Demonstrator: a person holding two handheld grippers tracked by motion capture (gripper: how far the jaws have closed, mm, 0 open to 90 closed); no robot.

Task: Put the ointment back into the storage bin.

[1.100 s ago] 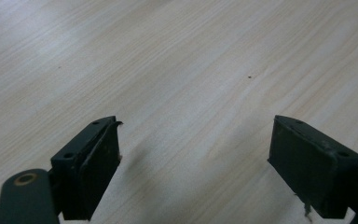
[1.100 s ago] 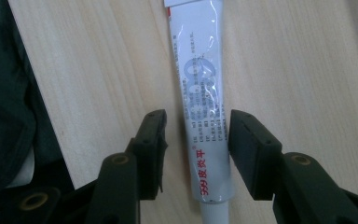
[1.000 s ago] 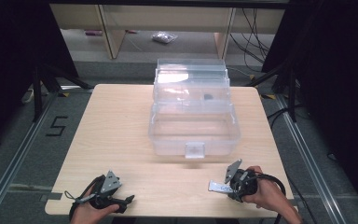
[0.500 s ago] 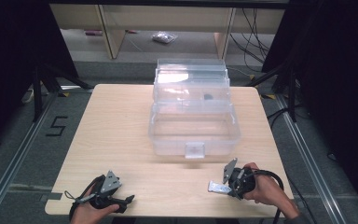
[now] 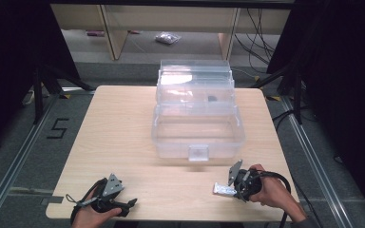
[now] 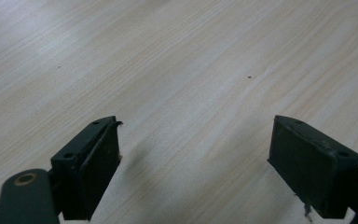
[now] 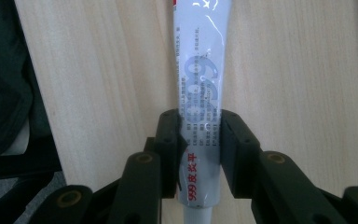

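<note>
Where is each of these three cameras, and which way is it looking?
High view: above the table, looking forward and down; both hands, clear box.
Left gripper view: on the left gripper, facing bare wood between open jaws.
Right gripper view: on the right gripper, jaws clamping a tube.
Shared: high view also shows the tube.

Glossy, perhaps plastic tube [image 7: 199, 93]; matt wooden table [image 5: 119, 123]
</note>
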